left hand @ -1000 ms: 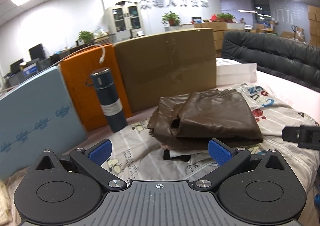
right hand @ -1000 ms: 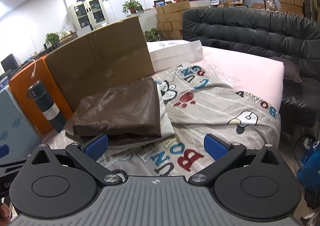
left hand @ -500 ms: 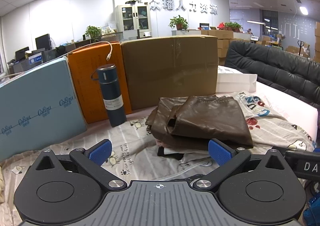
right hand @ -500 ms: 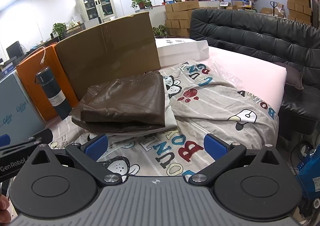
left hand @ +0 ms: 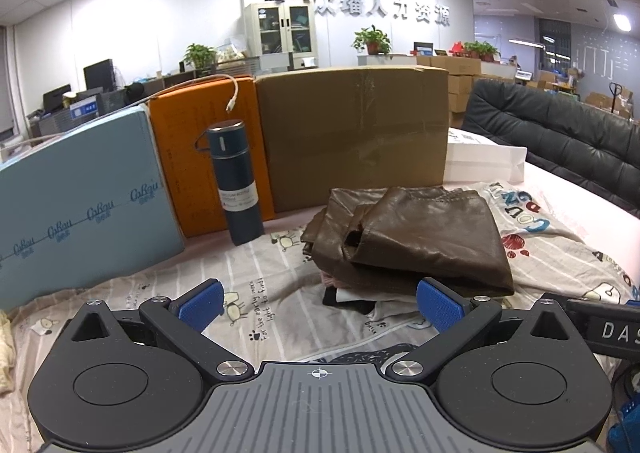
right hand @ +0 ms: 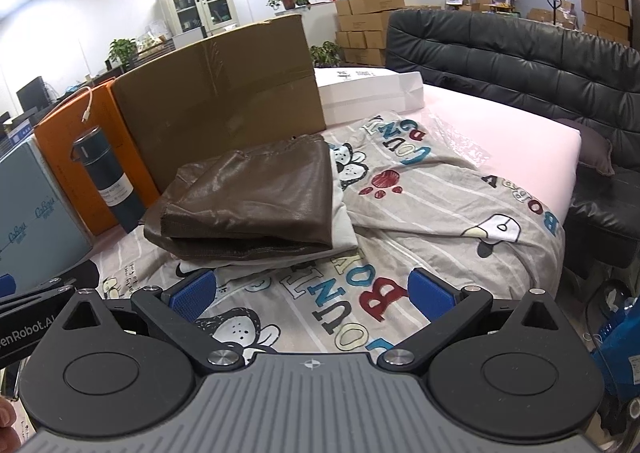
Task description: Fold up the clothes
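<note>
A folded brown garment (left hand: 416, 233) lies on top of a small stack of folded clothes, with white and black layers (left hand: 360, 299) showing underneath, on a cartoon-print sheet (left hand: 256, 293). It also shows in the right wrist view (right hand: 256, 197), with a white garment (right hand: 340, 221) under it. My left gripper (left hand: 320, 303) is open and empty, held back from the near side of the stack. My right gripper (right hand: 312, 291) is open and empty, in front of the stack's near right side over the sheet (right hand: 400, 253).
A dark blue flask (left hand: 236, 181) stands left of the stack against an orange box (left hand: 188, 149). A brown carton (left hand: 356, 133) and a light blue box (left hand: 80, 197) line the back. A white box (right hand: 368, 93) and a black sofa (right hand: 520, 73) are to the right.
Both grippers have drawn back and risen a little from the stack. The jaws stayed open. The brown garment lies as before.
</note>
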{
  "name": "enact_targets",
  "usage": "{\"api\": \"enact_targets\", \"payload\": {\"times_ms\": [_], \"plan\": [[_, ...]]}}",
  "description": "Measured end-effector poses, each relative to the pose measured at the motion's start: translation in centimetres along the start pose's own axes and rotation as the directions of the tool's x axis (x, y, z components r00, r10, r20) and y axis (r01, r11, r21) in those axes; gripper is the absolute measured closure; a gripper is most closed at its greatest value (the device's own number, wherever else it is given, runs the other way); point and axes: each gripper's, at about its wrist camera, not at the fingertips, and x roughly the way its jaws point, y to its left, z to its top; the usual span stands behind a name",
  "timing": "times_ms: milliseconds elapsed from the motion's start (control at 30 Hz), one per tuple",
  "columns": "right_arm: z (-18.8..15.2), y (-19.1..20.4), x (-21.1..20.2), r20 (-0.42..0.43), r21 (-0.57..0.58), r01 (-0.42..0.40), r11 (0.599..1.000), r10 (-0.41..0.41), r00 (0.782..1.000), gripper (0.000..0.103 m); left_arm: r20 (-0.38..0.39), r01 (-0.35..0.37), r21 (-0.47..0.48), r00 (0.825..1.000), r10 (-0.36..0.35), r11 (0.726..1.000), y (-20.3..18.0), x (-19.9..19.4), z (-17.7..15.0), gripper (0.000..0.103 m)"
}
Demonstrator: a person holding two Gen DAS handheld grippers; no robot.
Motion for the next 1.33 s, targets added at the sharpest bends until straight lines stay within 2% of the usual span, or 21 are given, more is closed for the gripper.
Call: {"api": "enact_targets", "payload": {"times_ms": [767, 1333], "plan": [[0.1, 3.2, 2.8, -0.063, -0.046, 0.013, 0.999, -0.016, 0.998, 0.0, -0.087, -0.015, -0.046, 0.996, 0.011, 0.999, 3.2, 2.8, -1.0, 0.0], [-0.7, 5.0, 2.2, -0.068, -0.06, 0.057, 0.997, -0.061, 0.996, 0.0, -0.11, 0.053, -0.068, 0.992, -0.061, 0.996, 5.2, 2.6, -1.7, 0.0]]}}
